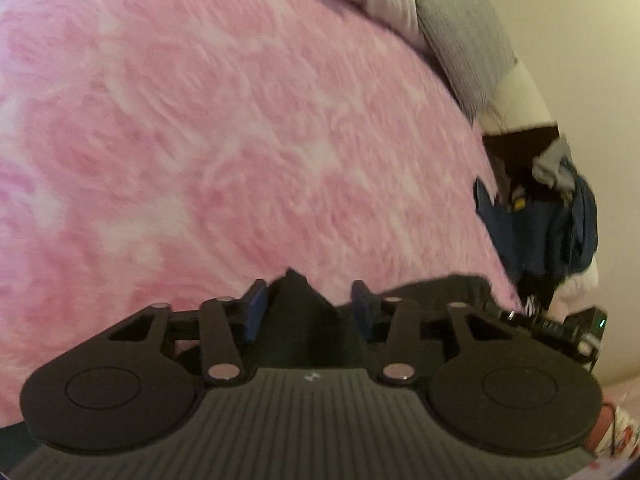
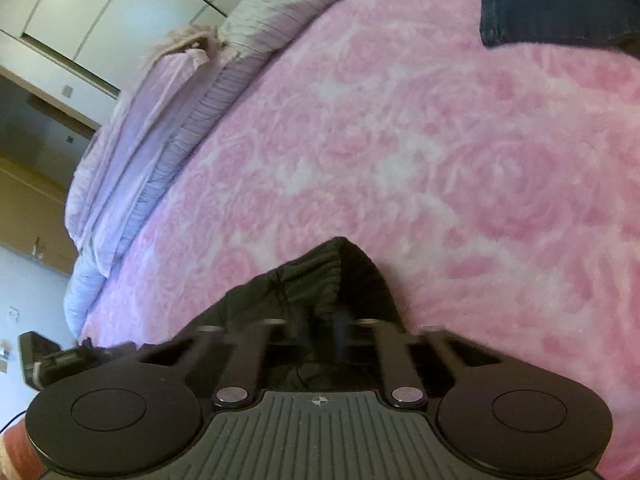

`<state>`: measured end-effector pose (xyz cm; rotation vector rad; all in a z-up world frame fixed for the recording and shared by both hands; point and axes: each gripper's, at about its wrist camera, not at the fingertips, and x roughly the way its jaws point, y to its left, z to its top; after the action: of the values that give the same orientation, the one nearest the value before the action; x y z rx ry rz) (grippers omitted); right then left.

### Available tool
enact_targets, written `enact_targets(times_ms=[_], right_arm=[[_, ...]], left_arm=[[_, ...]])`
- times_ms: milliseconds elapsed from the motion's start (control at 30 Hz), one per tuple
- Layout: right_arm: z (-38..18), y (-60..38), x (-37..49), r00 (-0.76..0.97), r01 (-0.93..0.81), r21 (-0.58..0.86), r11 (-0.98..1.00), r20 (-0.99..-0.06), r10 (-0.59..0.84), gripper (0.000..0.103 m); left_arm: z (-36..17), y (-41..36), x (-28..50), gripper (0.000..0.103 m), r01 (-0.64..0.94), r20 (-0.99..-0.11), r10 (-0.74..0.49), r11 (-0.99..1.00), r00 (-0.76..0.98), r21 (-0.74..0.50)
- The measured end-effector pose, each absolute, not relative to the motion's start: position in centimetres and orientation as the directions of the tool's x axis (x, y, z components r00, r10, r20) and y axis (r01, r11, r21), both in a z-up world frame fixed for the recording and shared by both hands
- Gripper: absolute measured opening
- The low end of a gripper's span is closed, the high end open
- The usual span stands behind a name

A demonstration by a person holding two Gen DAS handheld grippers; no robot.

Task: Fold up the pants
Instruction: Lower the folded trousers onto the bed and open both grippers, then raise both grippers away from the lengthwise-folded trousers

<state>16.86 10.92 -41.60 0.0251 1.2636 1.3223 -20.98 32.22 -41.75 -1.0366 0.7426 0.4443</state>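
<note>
Right claw (image 2: 326, 334) first: its two fingers are drawn together, and black cloth fills the narrow slot between them, so it is clamped on the black pants (image 2: 320, 280). The gathered, ribbed waistband rises in a peak just ahead of the tips, and more of the dark cloth spreads back under the claw and off to its left.

Over to the left claw (image 1: 310, 312). Its blue fingertips (image 1: 256, 308) stand a little apart, and a pointed fold of the same black pants (image 1: 300, 312) pokes up between them. The picture is blurred, so whether the pads are actually pressing that fold I cannot tell. More black cloth trails away to the right of this claw.

Beneath and ahead of both claws lies the pink blanket (image 2: 440, 160) with its rose pattern, covering the whole bed.

Farther out, ahead and to the right of the right claw, a dark blue garment (image 2: 552, 16) rests on the blanket. Ahead and left of that claw, pale lilac pillows (image 2: 132, 152) line the bed's edge, with white cupboard doors (image 2: 100, 8) beyond.

From the left claw, far right past the bed's edge, sits a heap of dark blue clothing (image 1: 552, 224), and a grey ribbed pillow (image 1: 464, 40) lies at the far corner.
</note>
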Motion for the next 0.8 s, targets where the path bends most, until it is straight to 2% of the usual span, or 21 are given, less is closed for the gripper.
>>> enact_targets(times_ms=[33, 67, 167, 267, 300, 333, 367, 433, 500, 567, 700, 800], right_arm=[[-41.1, 10.9, 16.3, -0.226, -0.723, 0.602, 0.339, -0.67, 0.707, 0.002], [-40.7, 11.0, 15.5, -0.189, -0.762, 0.55, 0.341, -0.693, 0.696, 0.002], [-41.6, 11.2, 14.1, -0.091, -0.805, 0.44, 0.398, -0.754, 0.65, 0.001], [-43.0, 11.8, 13.2, -0.013, -0.794, 0.388, 0.468, -0.781, 0.625, 0.006], [-42.8, 12.0, 12.8, 0.015, -0.809, 0.353, 0.471, -0.788, 0.616, 0.007], [-42.5, 12.1, 12.4, 0.038, -0.824, 0.318, 0.47, -0.796, 0.605, 0.014], [-42.1, 12.2, 12.0, 0.072, -0.836, 0.269, 0.479, -0.81, 0.582, 0.028], [-40.6, 11.8, 11.5, 0.171, -0.845, 0.163, 0.509, -0.82, 0.547, 0.044], [-38.4, 10.9, 10.1, 0.296, -0.849, 0.036, 0.527, -0.794, 0.531, 0.044], [-36.5, 9.6, 7.9, 0.335, -0.866, -0.017, 0.499, -0.761, 0.556, 0.044], [-36.2, 6.8, 2.3, 0.215, -0.927, 0.034, 0.374, -0.767, 0.605, 0.044], [-40.5, 5.0, -1.6, 0.2, -0.966, -0.061, 0.253, -0.798, 0.569, 0.044]], left_arm=[[-41.9, 31.9, -20.8, 0.004, -0.666, -0.754, 0.017, 0.483, 0.656, -0.568], [-41.9, 31.6, -20.7, 0.001, -0.67, -0.764, 0.041, 0.511, 0.644, -0.538], [-42.9, 31.2, -21.3, 0.002, -0.697, -0.748, 0.14, 0.504, 0.649, -0.51], [-44.6, 29.7, -20.3, 0.006, -0.721, -0.761, 0.227, 0.558, 0.608, -0.41], [-44.8, 29.5, -20.1, 0.011, -0.734, -0.756, 0.259, 0.554, 0.6, -0.393], [-44.7, 29.4, -19.9, 0.013, -0.75, -0.754, 0.292, 0.546, 0.588, -0.373], [-44.4, 29.2, -19.8, 0.015, -0.759, -0.754, 0.315, 0.547, 0.577, -0.353], [-42.8, 28.5, -19.8, 0.017, -0.795, -0.746, 0.411, 0.549, 0.525, -0.257], [-40.6, 27.7, -20.9, 0.018, -0.824, -0.719, 0.497, 0.535, 0.486, -0.187], [-38.4, 26.3, -23.0, 0.018, -0.82, -0.707, 0.502, 0.538, 0.499, -0.196], [-37.1, 22.0, -27.6, 0.018, -0.795, -0.732, 0.434, 0.556, 0.525, -0.241], [-39.3, 18.2, -30.7, 0.019, -0.776, -0.759, 0.403, 0.595, 0.512, -0.208]])
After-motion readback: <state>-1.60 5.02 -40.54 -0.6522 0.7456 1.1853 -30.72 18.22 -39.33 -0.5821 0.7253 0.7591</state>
